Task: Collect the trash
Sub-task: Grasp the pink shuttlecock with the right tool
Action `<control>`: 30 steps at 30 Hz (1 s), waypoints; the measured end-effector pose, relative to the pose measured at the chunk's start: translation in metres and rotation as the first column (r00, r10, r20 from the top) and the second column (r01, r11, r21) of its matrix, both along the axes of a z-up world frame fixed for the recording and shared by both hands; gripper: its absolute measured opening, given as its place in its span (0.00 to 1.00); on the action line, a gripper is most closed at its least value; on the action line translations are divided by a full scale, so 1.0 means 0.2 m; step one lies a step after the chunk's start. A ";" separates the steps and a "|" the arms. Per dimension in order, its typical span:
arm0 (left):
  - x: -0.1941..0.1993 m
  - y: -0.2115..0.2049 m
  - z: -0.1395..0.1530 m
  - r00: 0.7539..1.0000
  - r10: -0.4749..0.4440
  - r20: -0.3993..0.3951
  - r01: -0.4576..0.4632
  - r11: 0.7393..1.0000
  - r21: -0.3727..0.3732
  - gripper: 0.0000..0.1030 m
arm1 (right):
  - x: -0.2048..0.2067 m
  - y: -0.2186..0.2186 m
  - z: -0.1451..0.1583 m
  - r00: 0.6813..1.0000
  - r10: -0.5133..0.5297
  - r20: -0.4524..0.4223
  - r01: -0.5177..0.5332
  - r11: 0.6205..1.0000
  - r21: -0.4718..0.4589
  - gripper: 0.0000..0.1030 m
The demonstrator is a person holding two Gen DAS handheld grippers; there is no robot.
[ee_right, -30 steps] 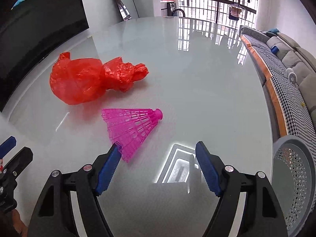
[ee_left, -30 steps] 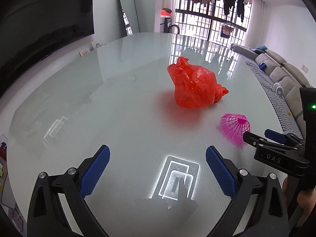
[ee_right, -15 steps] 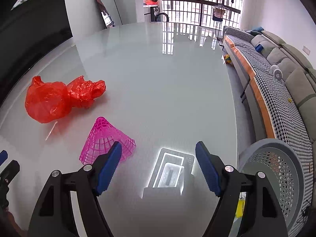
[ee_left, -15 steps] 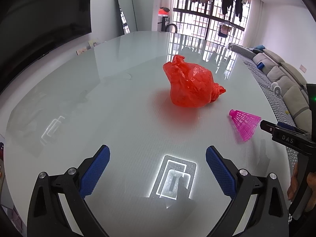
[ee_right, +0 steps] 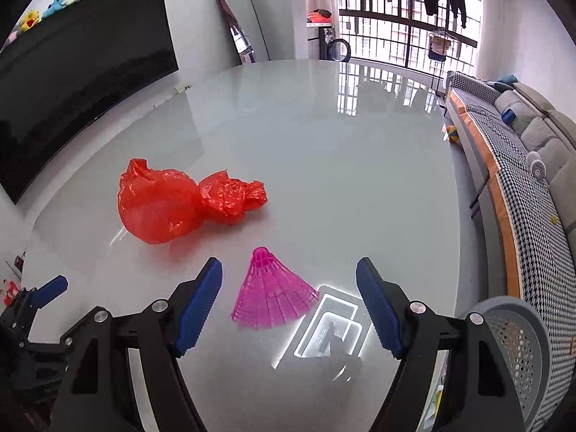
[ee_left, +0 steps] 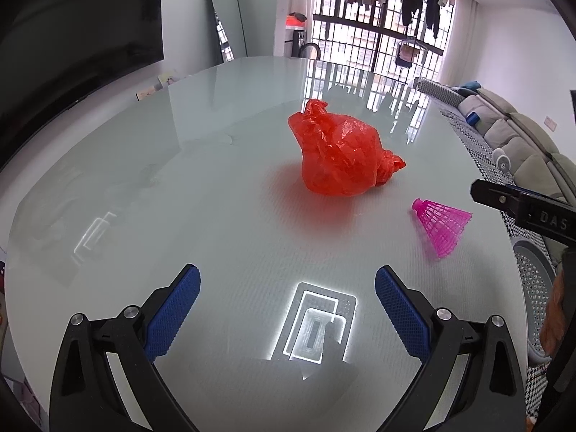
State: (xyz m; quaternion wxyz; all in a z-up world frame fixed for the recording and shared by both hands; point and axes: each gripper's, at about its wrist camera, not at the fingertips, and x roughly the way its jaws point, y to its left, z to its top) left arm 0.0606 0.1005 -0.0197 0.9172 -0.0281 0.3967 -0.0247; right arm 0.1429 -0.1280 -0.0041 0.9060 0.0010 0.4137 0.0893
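Right gripper (ee_right: 289, 289) wide open and empty, pink shuttlecock (ee_right: 274, 300) on the table (ee_right: 324, 165) low centre of the right wrist view between the pads, so we drop straight, pinch the skirt gently, then carry to the grey basket (ee_right: 518, 338) lower right; left gripper (ee_left: 286, 297) open, empty

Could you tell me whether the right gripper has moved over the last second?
Yes: the right gripper has risen; in the left view it sits higher against the bag.

Open glass tabletop (ee_right: 360, 180) stretches clear beyond a crumpled red bag (ee_right: 172, 205) and pink shuttlecock (ee_right: 273, 298), the only obstacles; a perforated grey bin (ee_right: 518, 345) stands off the right edge.
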 end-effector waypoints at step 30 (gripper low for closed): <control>0.04 -0.02 -0.01 1.000 -0.011 -0.027 0.011 1.000 -0.016 0.93 | 0.11 0.09 -0.23 0.985 0.060 -0.159 -0.059 0.998 0.009 0.41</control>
